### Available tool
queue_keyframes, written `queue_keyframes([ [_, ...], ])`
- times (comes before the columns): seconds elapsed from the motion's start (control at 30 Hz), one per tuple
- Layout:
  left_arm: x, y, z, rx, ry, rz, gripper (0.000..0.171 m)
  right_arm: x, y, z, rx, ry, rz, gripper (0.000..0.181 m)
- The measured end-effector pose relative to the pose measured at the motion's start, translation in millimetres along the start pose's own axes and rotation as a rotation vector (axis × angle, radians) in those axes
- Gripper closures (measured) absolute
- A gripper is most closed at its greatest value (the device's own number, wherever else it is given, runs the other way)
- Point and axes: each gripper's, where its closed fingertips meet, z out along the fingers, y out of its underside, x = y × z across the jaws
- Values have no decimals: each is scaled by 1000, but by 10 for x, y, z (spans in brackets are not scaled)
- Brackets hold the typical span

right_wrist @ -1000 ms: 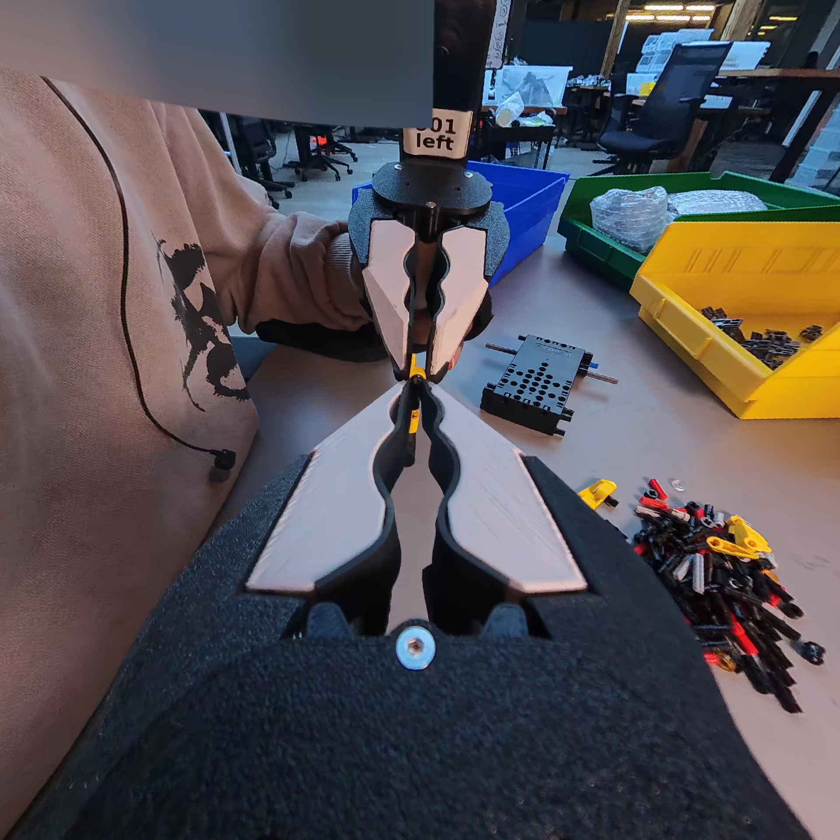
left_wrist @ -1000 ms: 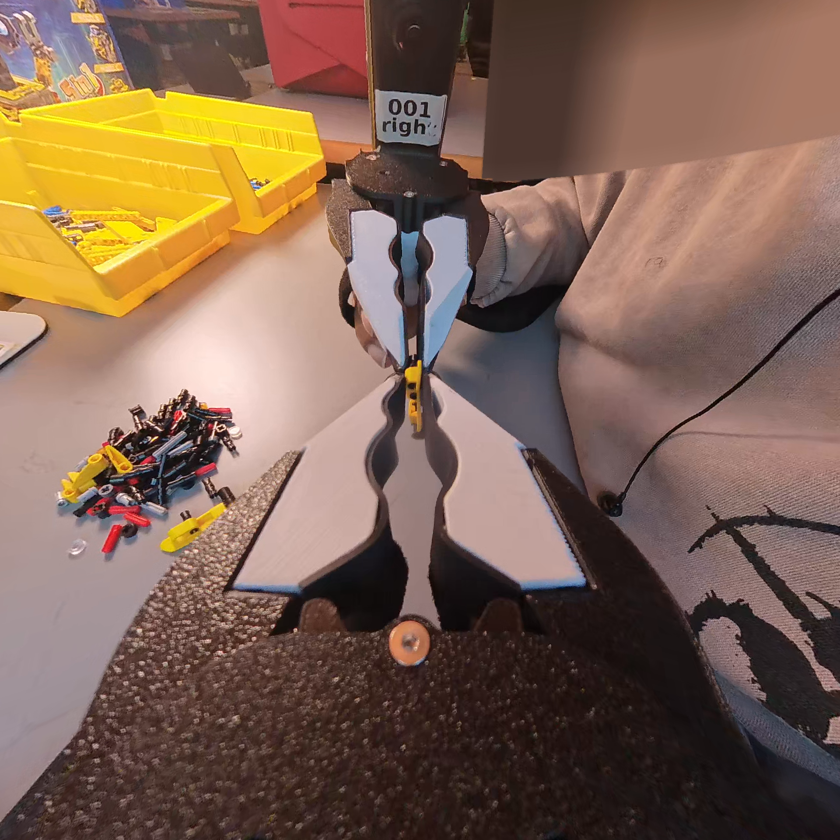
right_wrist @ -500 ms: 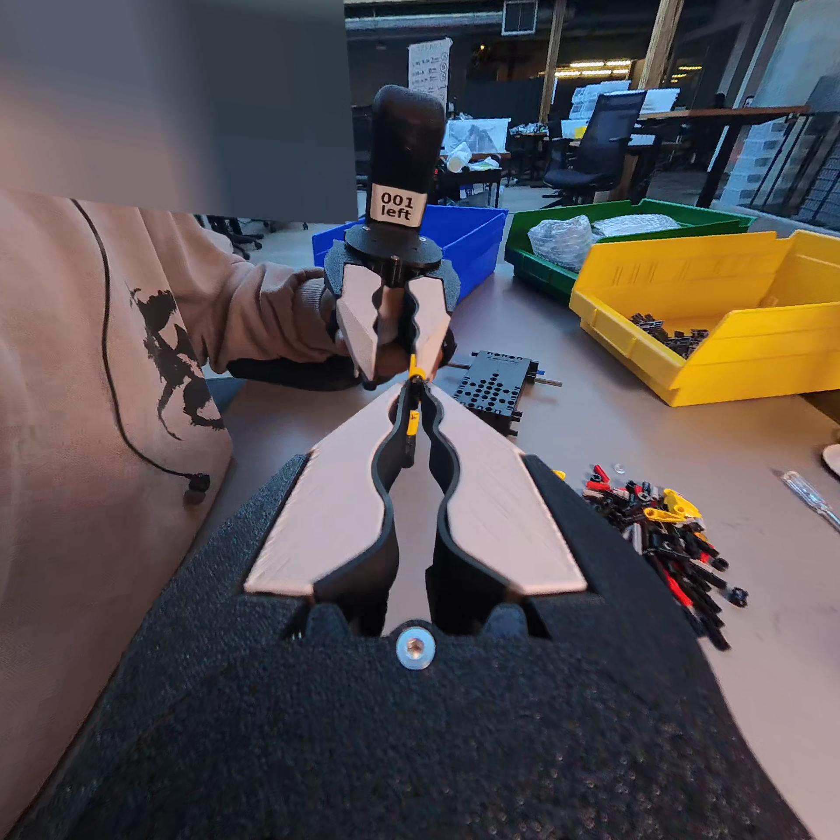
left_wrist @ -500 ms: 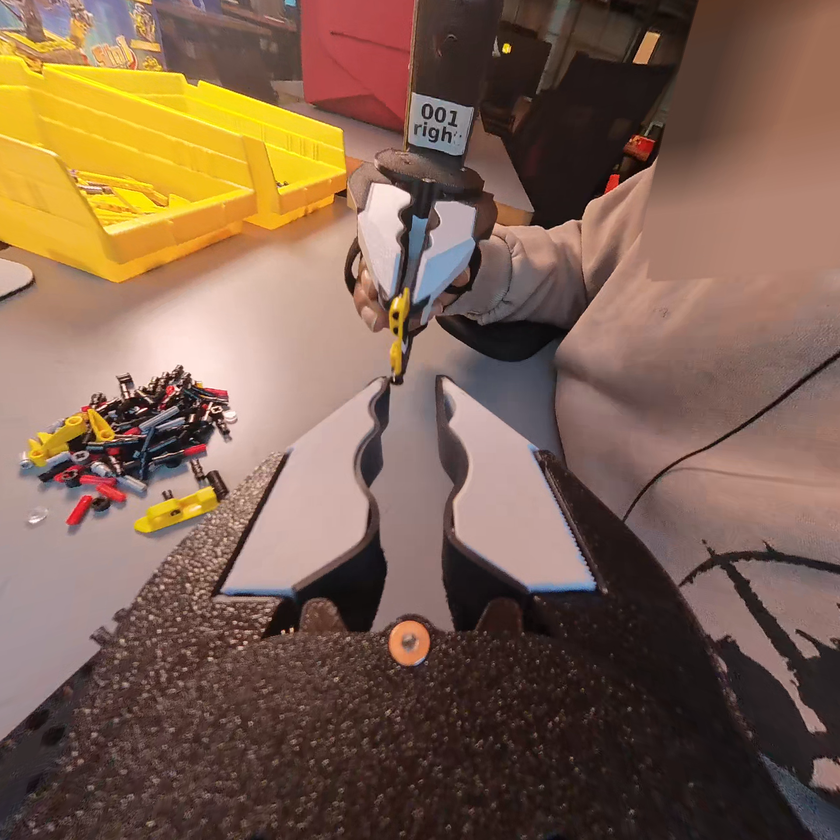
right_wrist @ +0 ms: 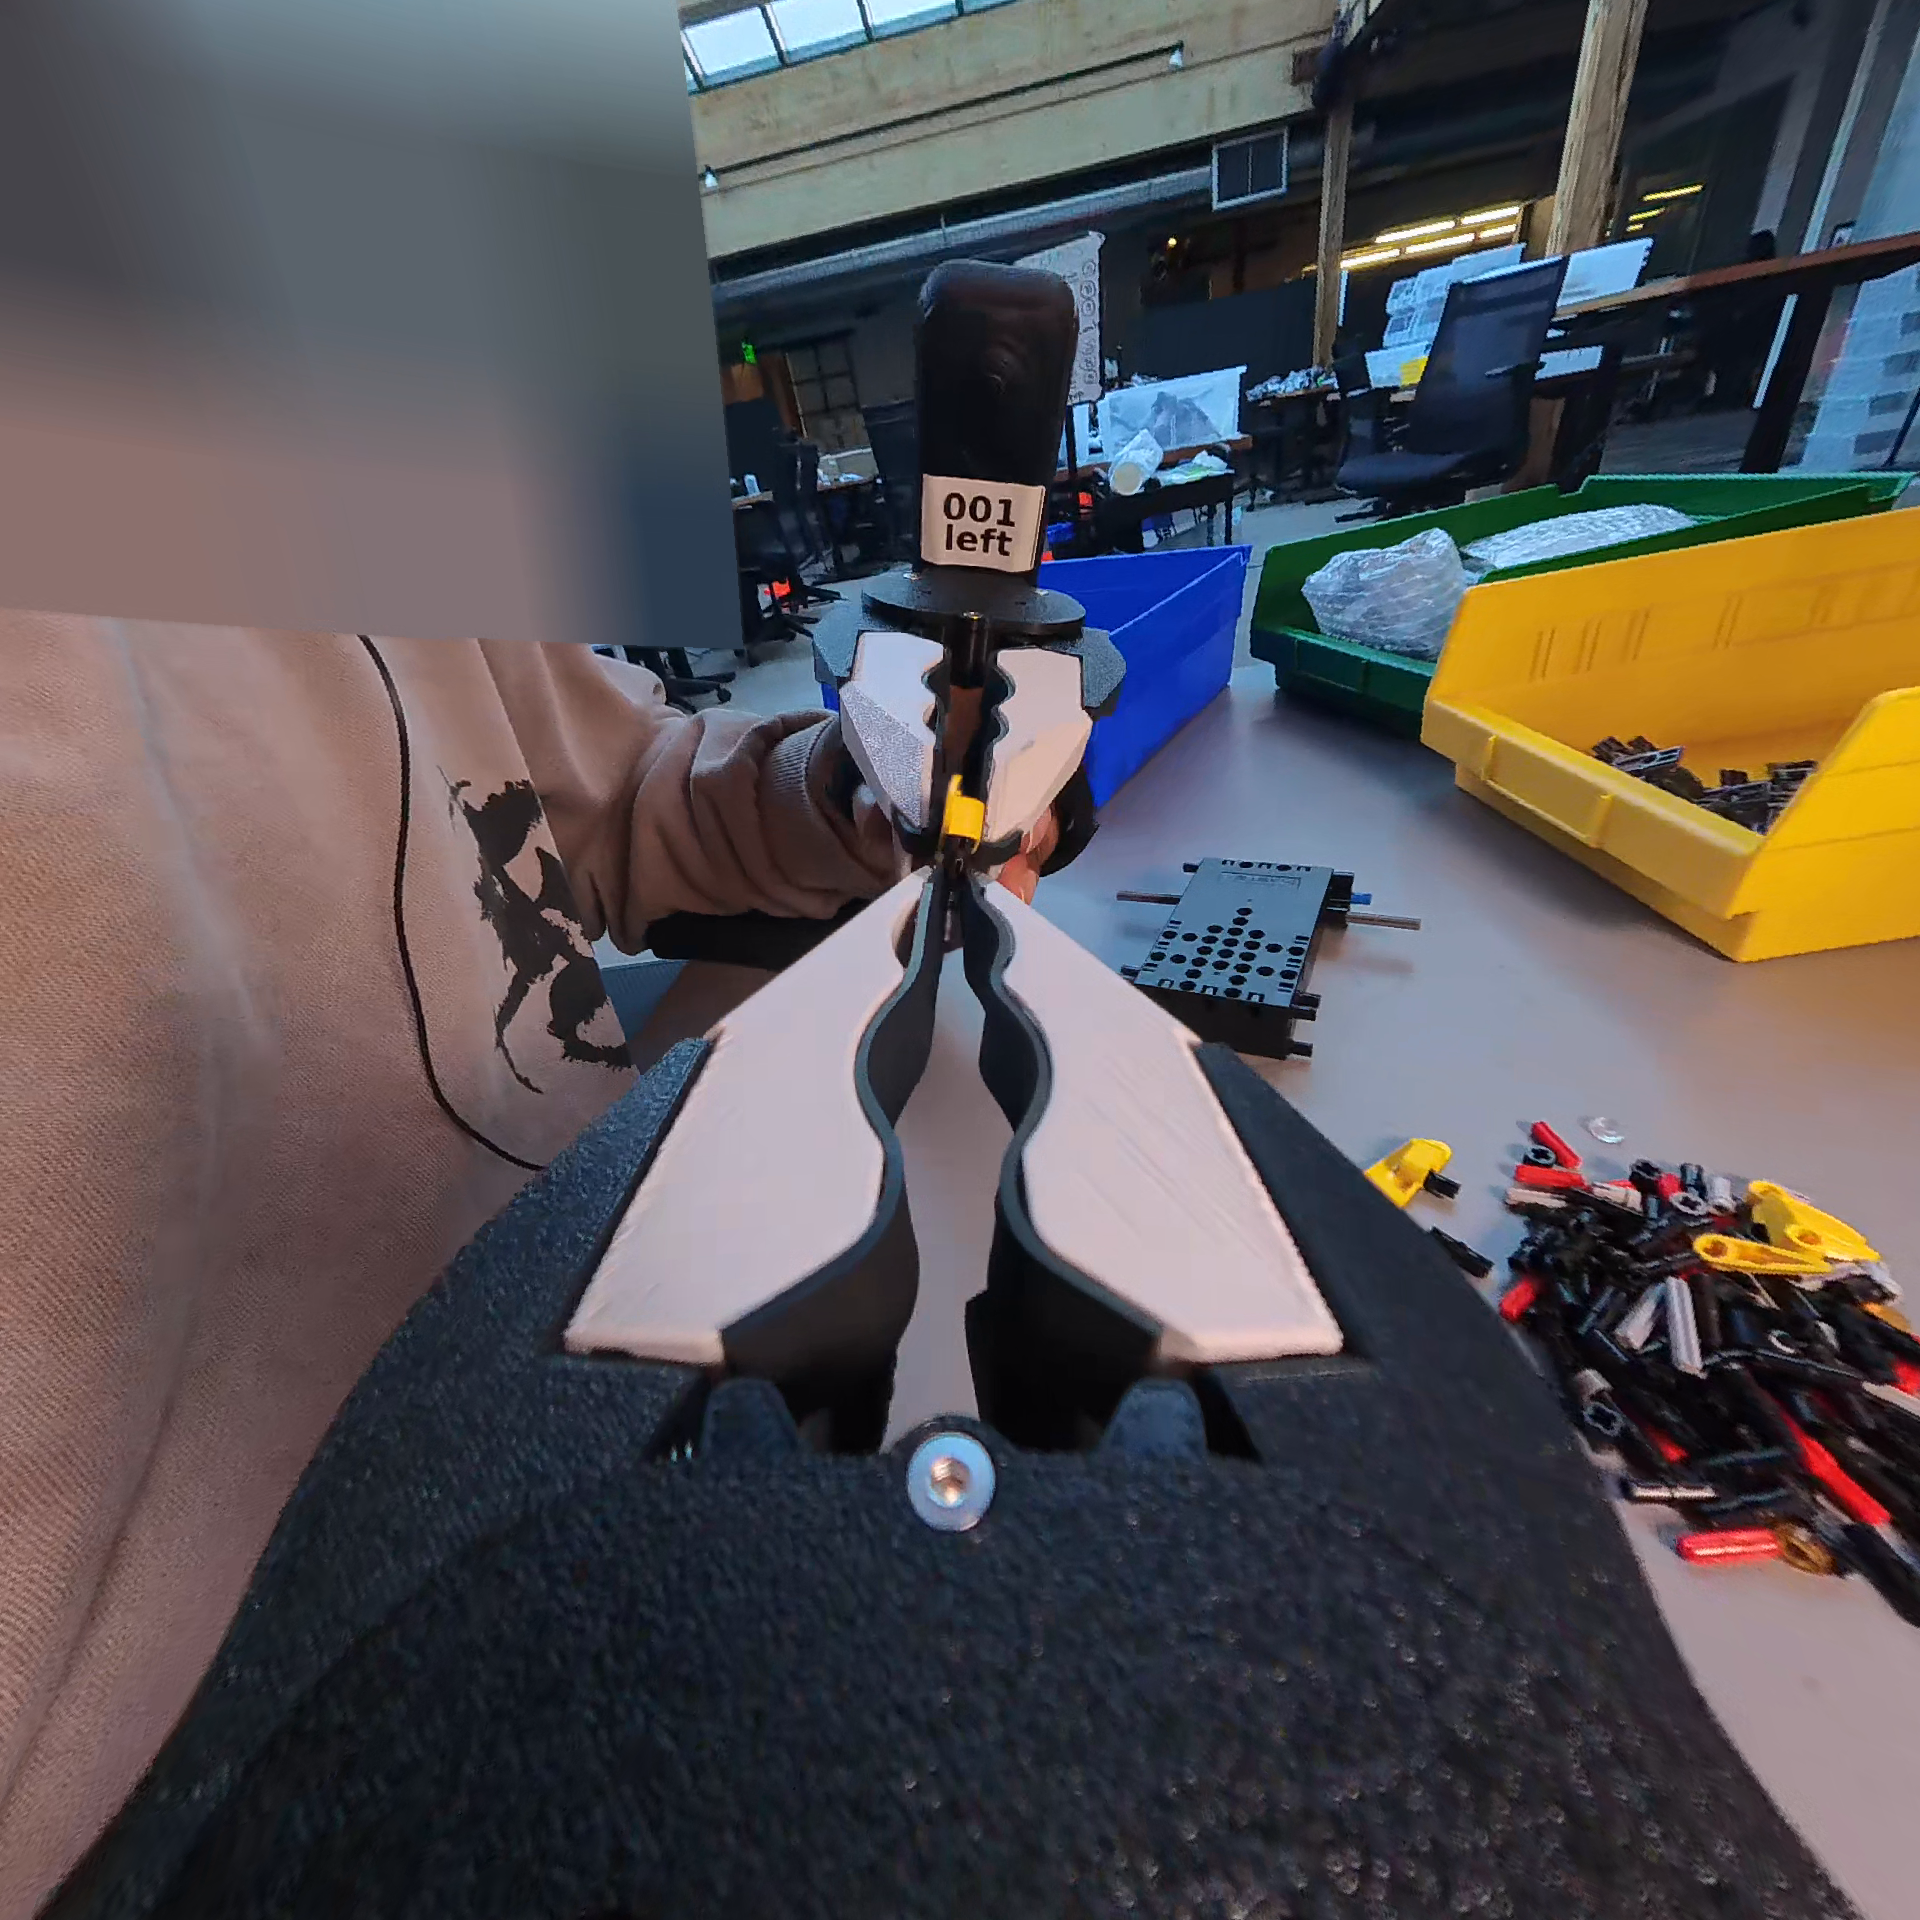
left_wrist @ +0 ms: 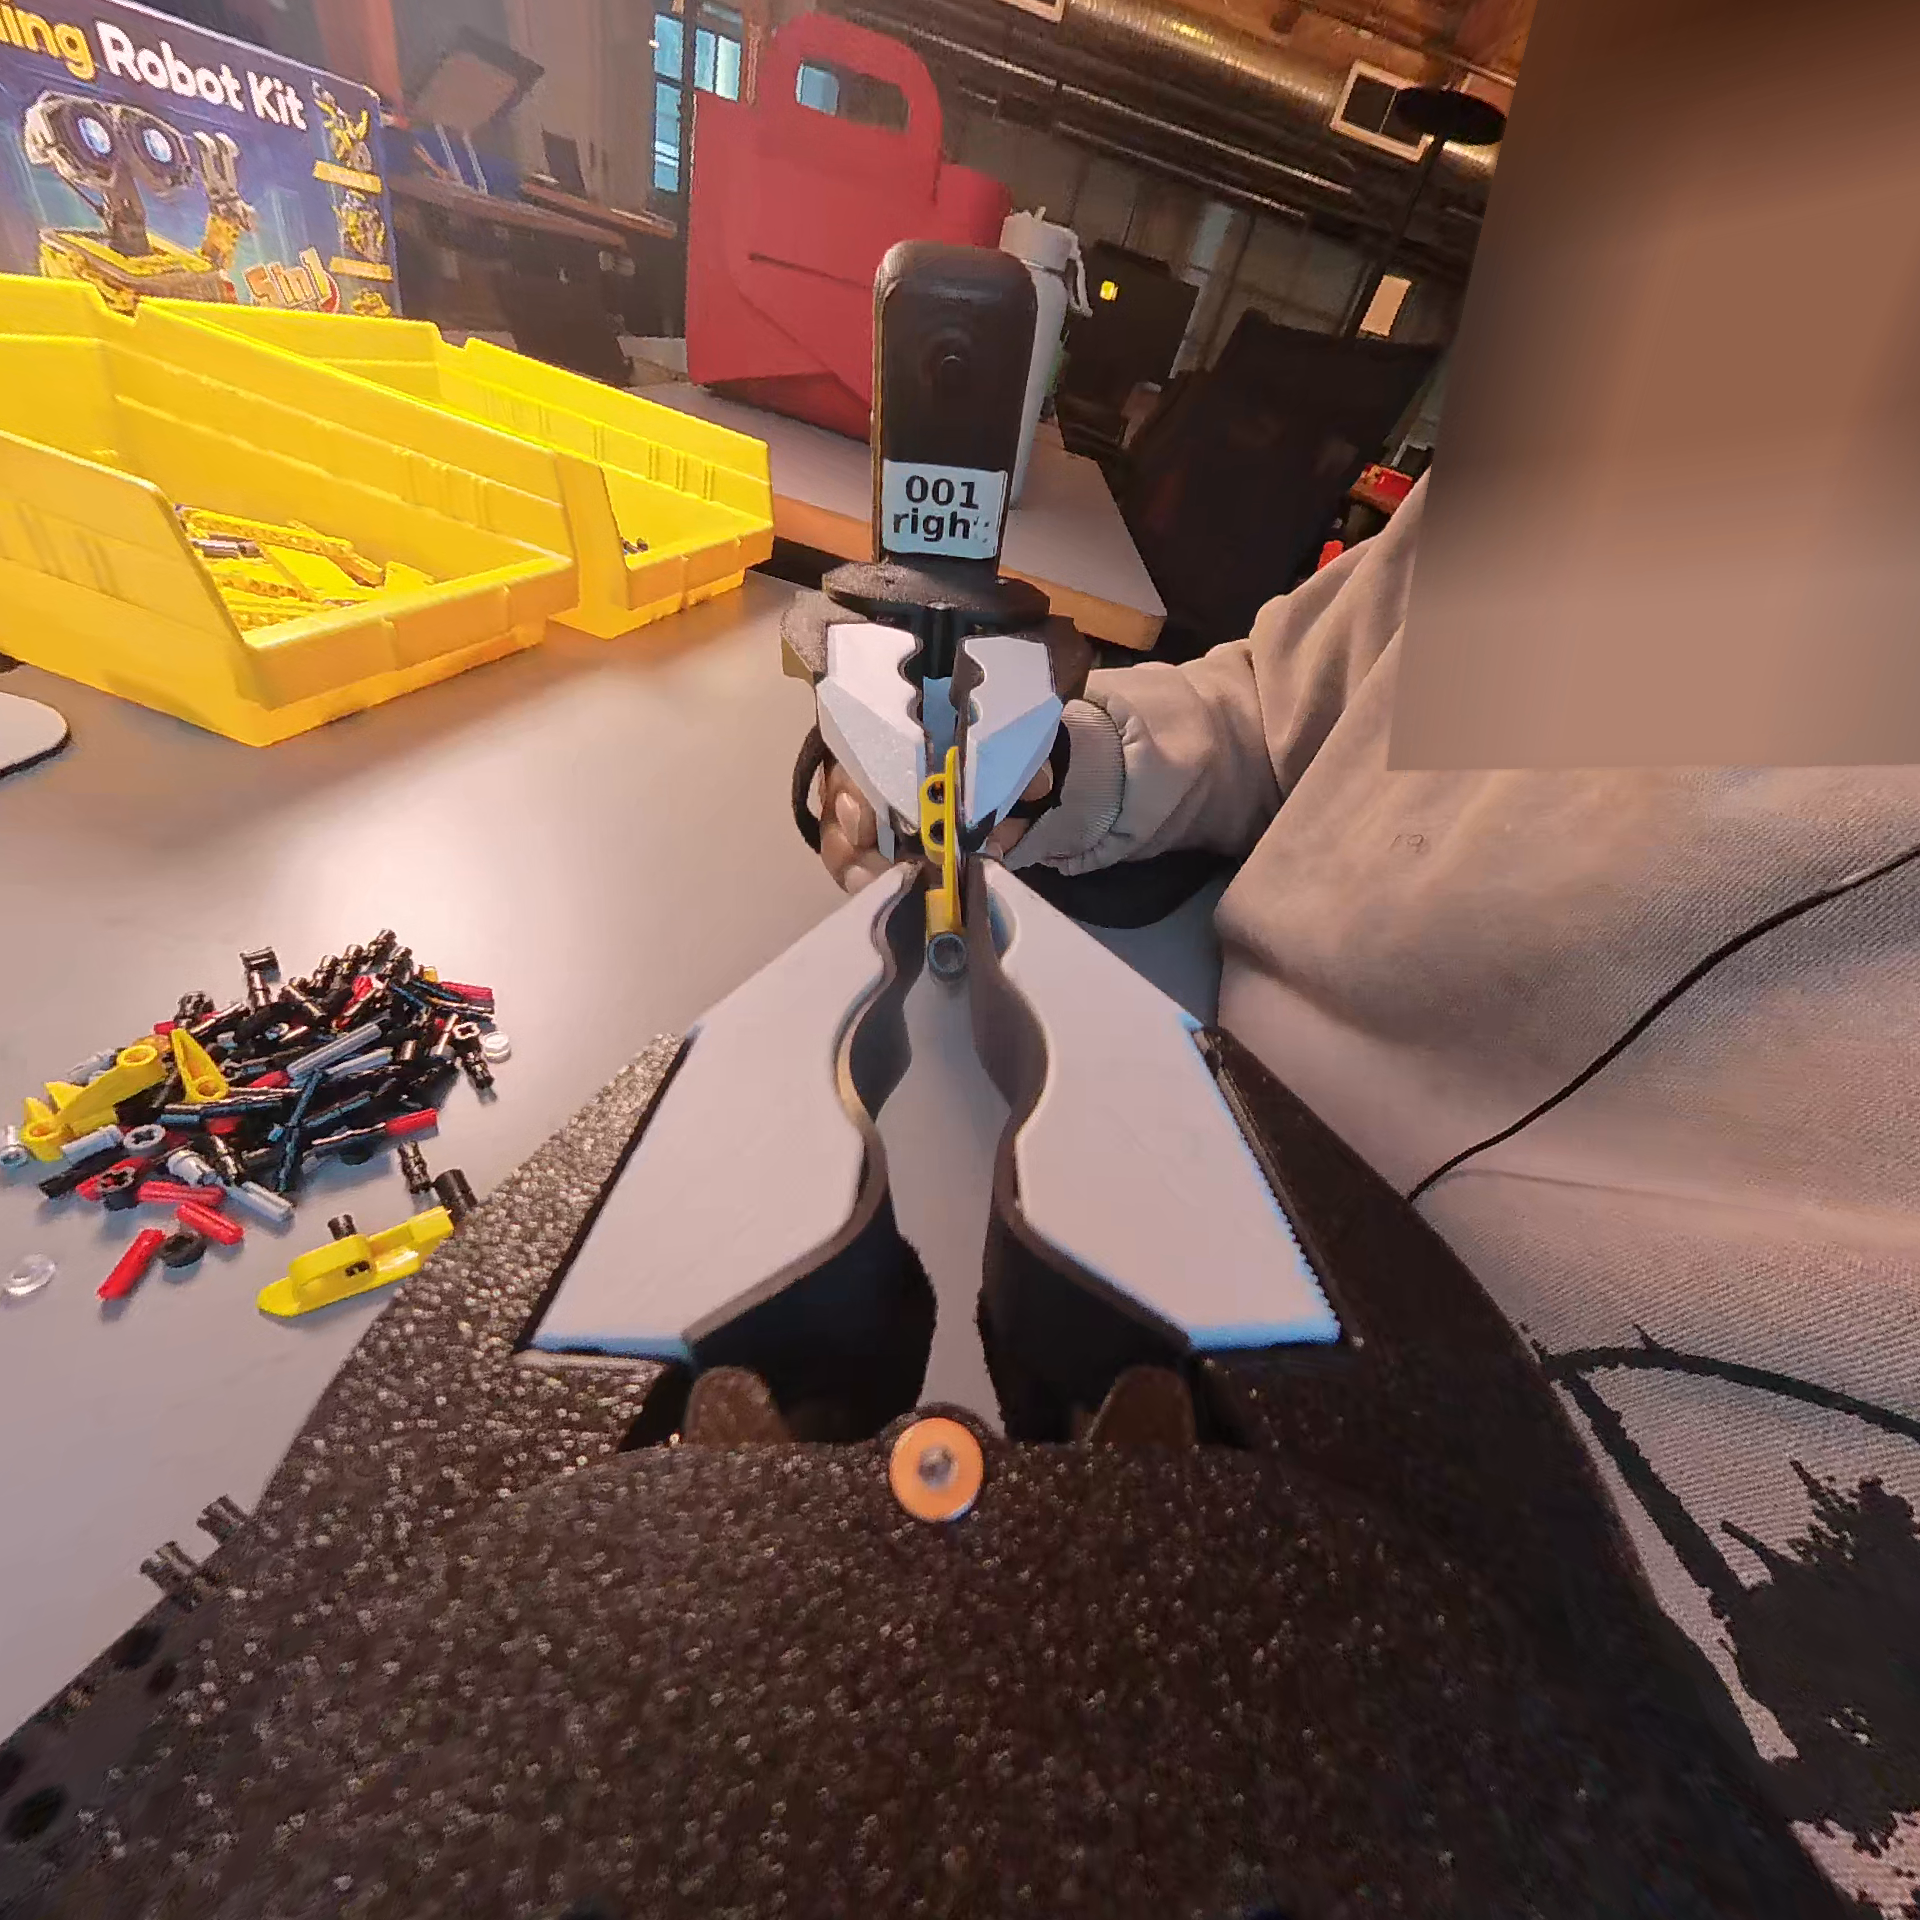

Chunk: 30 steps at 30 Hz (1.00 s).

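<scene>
Gripping one yellow beam [left_wrist: 940, 831] tip-to-tip above the parts pile [left_wrist: 270, 1091], I keep my left gripper [left_wrist: 943, 904] and right gripper [right_wrist: 948, 894] both clamped on it.

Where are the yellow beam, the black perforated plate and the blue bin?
yellow beam [left_wrist: 940, 821], left wrist view, upper holed end.
black perforated plate [right_wrist: 1231, 951], right wrist view, holed top face.
blue bin [right_wrist: 1164, 634], right wrist view, side wall.

Legible print on three items, wording withheld: white sticker [left_wrist: 942, 511] on right gripper's black handle, white sticker [right_wrist: 980, 525] on left gripper's handle, blue printed cardboard kit box [left_wrist: 187, 156] behind yellow bins.
</scene>
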Motion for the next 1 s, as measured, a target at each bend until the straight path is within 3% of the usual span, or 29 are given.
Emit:
queue_keyframes([
  [0.07,-41,-77,-61,59,-16,-17,165,-3,19,-16,-5,-3,4,181],
  [0.13,-300,-500,-634,311,-100,-90,167,166,31,-259,38,70,61,181],
  [0.2,-251,-446,-677,264,-151,14,165,220,102,-349,9,123,51,181],
  [0.33,-151,-284,-366,174,-96,43,166,169,96,-30,-23,92,18,178],
  [0.4,-151,-165,-267,95,-119,110,166,107,32,80,-32,72,-9,157],
  [0.47,-85,-68,-165,52,-91,129,166,64,-13,137,-39,68,-24,152],
  [0.57,-36,60,-50,-28,-91,194,165,45,84,161,-119,83,-67,156],
  [0.63,-14,107,-16,-49,-80,203,165,2,119,153,-146,73,-103,170],
  [0.87,16,341,49,-197,-68,300,166,-23,336,111,-339,65,-282,177],
  [1.0,32,289,36,-178,-66,289,166,-46,313,121,-340,78,-292,179],
])
